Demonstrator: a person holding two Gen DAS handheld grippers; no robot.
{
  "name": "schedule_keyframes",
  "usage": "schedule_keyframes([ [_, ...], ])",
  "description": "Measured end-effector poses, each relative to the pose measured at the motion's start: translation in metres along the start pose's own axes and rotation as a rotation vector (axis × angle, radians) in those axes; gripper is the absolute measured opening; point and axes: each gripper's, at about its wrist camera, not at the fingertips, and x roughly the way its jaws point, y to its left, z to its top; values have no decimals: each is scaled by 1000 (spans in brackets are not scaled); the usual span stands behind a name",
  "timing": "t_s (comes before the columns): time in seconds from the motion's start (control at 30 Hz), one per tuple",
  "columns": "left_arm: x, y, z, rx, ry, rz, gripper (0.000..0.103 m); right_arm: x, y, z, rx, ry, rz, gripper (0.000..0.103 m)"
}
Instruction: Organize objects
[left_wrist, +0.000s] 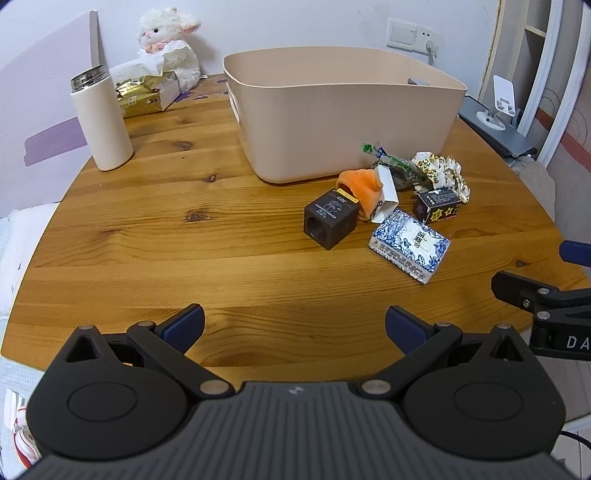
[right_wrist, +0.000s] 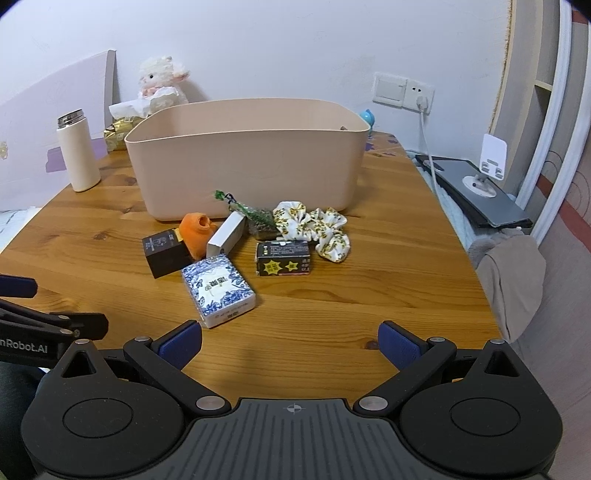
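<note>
The left gripper (right_wrist: 22, 306) has "nRobot.AI" on its side. The right gripper (left_wrist: 546, 273) shows the letters "DA". The dark brown box (left_wrist: 331, 218) has small writing, too tiny to read.

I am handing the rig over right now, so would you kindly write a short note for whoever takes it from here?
Left gripper: open, holding nothing, low over the near table edge.
Right gripper: open, holding nothing, just short of the blue-and-white box.
Things: dark cube box, orange item, white box, green packet, black box with stars and floral scrunchies all lie on the table in front of the beige bin.
Done: nothing visibly binned.
Left: move every item into the bin.
</note>
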Motion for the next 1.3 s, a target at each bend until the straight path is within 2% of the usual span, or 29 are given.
schedule_keyframes([
  [0.23,17,5,4,13,23,-57,103,17,7,2,-8,18,39,103],
  [0.63,48,14,21,88,-25,-36,103,50,20,8,-52,48,84,103],
  [0.77,61,18,31,93,-33,-96,103,62,26,11,-76,61,84,103],
  [0.9,78,15,39,150,-48,-135,103,74,29,15,-94,64,86,102],
  [0.97,87,15,42,171,-43,-161,103,78,29,17,-100,63,89,100],
  [1.03,97,14,44,196,-36,-218,102,83,29,19,-104,60,94,95],
  [1.2,104,8,47,256,-71,-238,91,95,31,23,-115,68,119,86],
  [1.3,104,5,49,277,-93,-264,78,96,34,24,-124,53,143,76],
])
